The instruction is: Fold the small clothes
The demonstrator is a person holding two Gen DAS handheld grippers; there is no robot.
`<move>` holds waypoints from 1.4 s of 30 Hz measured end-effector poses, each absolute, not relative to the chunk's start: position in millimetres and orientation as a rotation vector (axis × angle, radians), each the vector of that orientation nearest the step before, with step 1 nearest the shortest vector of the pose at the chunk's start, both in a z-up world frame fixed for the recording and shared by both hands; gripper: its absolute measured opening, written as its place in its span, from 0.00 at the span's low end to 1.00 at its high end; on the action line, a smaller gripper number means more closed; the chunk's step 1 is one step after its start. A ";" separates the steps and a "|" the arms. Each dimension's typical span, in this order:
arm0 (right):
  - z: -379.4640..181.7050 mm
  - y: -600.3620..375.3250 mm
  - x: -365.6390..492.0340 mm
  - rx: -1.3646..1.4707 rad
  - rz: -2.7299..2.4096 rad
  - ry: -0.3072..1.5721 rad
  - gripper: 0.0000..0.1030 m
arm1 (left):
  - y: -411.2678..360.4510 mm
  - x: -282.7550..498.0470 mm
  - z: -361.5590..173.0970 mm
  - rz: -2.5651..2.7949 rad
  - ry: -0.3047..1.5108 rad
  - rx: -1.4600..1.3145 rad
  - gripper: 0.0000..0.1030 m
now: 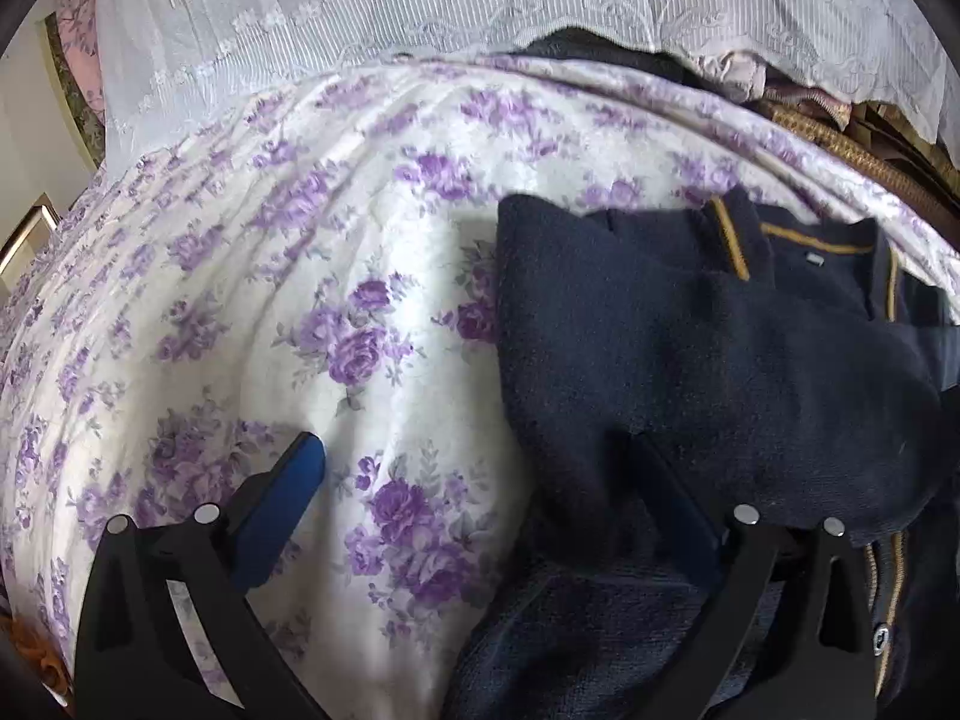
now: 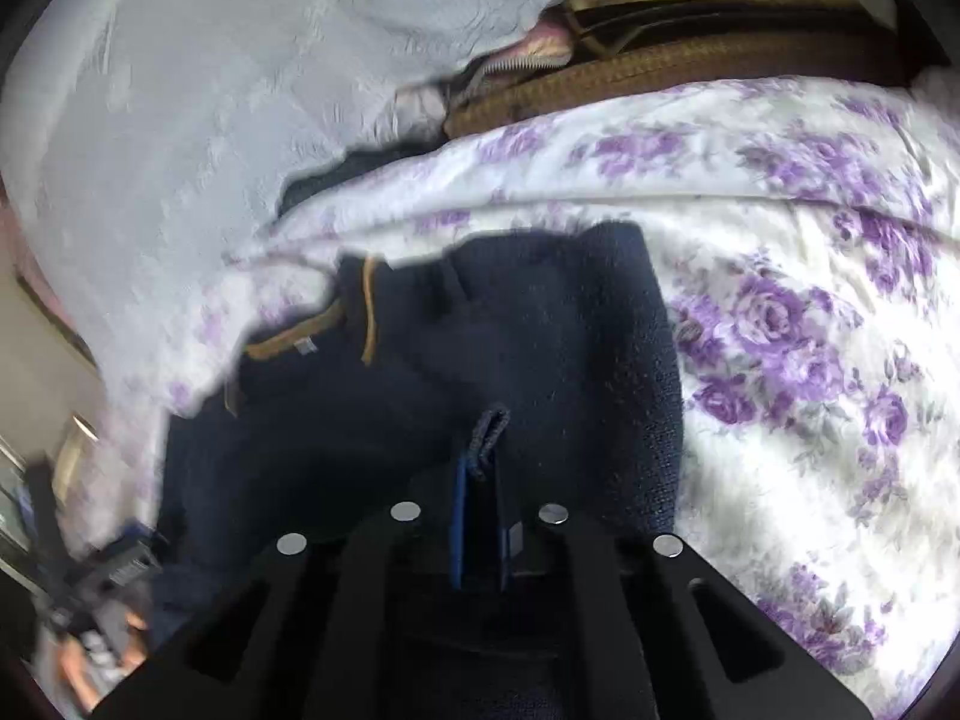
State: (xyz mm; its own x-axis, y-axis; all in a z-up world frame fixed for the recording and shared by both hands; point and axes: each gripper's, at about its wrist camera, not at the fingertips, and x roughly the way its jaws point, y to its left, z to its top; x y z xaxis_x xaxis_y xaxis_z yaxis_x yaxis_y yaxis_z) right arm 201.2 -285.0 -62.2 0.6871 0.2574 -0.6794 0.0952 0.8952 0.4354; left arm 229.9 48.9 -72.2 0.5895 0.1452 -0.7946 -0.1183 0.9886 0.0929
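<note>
A navy knitted top (image 1: 690,348) with mustard trim at the collar (image 1: 792,246) lies partly folded on a bedsheet with purple flowers (image 1: 300,252). My left gripper (image 1: 474,444) stands open and wide. Its blue-padded left finger (image 1: 294,480) rests over bare sheet, and its right finger is dark against the top's near left edge. In the right wrist view the same top (image 2: 540,348) fills the middle. My right gripper (image 2: 480,480) is shut on a pinched fold of the navy knit (image 2: 489,432), which pokes up between the pads.
White lace cloth (image 1: 420,6) (image 2: 180,96) covers the far side of the bed. A brown woven bag or basket (image 1: 888,174) (image 2: 690,54) lies behind the top. Flowered sheet (image 2: 810,312) spreads to the right of the garment. Room clutter shows blurred at the lower left of the right wrist view.
</note>
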 end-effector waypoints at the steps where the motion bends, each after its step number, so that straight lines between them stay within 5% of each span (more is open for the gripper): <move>1: -45.6 -286.8 194.9 0.461 0.083 0.758 0.13 | 49.9 228.4 -69.5 0.159 0.916 0.027 0.96; 4: -11.6 -275.6 178.3 0.394 0.073 0.635 0.13 | 52.8 222.3 -55.9 0.170 0.844 -0.003 0.96; 13: -58.6 -242.5 210.9 0.328 0.173 0.861 0.06 | 23.3 230.8 -77.1 0.111 0.943 0.130 0.96; 22: -50.8 -208.7 191.0 0.163 0.172 0.861 0.41 | 2.9 215.8 -59.9 -0.050 0.895 0.111 0.96; 24: -58.0 -201.9 191.5 0.119 0.167 0.856 0.41 | -3.9 222.3 -81.7 -0.054 0.966 0.149 0.96; 31: -31.5 -195.5 208.5 0.153 0.177 0.811 0.43 | 11.6 232.8 -30.4 -0.104 0.877 -0.032 0.96; 36: -64.8 -199.1 238.0 0.193 0.169 0.866 0.45 | -4.4 272.2 -82.5 -0.086 0.996 0.035 0.96; 42: -36.3 -201.3 200.6 0.200 0.186 0.758 0.44 | -0.7 233.6 -56.9 -0.108 0.869 0.021 0.96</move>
